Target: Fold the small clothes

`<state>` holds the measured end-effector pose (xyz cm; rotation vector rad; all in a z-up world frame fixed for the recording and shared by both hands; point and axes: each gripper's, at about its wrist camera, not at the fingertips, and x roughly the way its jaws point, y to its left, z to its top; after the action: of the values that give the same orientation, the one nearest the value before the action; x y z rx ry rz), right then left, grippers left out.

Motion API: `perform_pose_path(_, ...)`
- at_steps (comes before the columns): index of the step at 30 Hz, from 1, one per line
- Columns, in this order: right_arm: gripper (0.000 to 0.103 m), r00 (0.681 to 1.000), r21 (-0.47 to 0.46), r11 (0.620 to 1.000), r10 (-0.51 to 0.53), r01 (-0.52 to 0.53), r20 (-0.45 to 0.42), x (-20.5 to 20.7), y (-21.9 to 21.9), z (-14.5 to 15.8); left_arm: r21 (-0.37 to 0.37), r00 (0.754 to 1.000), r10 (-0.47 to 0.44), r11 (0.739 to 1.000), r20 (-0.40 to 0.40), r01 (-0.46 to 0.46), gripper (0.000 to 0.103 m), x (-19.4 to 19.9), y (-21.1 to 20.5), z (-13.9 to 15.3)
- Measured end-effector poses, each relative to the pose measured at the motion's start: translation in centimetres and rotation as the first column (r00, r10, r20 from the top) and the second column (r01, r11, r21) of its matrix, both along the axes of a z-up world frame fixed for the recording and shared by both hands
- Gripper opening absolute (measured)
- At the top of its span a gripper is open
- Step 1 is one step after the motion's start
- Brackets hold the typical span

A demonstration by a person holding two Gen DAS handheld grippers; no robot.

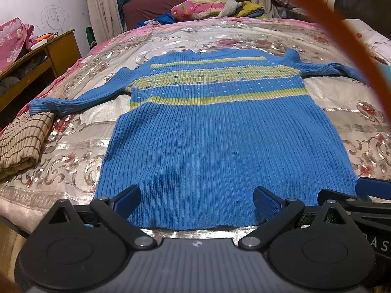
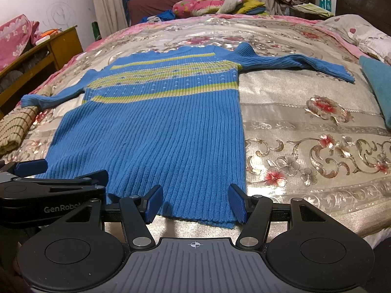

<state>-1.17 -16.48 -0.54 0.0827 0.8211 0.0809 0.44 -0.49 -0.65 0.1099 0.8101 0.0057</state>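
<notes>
Nearest the lens, the left claw (image 1: 196,201) sits with its blue ribbed pads spread wide apart over the hem of the blue sweater (image 1: 220,131), gripping nothing. The right claw (image 2: 195,201) is likewise spread, straddling the hem's right corner, one pad over the knit and the other at its side edge.

The sweater is a ribbed knit with yellow-green bands across the chest (small pale dots run between them). It lies flat, with both sleeves stretched outward, on the bed (image 2: 317,131), whose cover is a glossy satin with scrolls and red flowers.

On the left, a folded tan checked cloth (image 1: 22,141) lies under the left cuff. To the right, a teal cloth (image 2: 376,90) sits near the bed's edge, well apart from the right cuff, with bare cover between. Beyond the collar the cover runs free to a heap of bright bedding (image 2: 207,5).
</notes>
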Motion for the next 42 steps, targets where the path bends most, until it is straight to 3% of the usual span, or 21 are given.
perform_pose_path(42,0.061,0.999,-0.091,0.996,-0.003,0.007,0.041,-0.2,1.3,1.2,0.021,1.000,0.005,1.000,0.002,-0.005,0.103,0.0,-0.4,0.4)
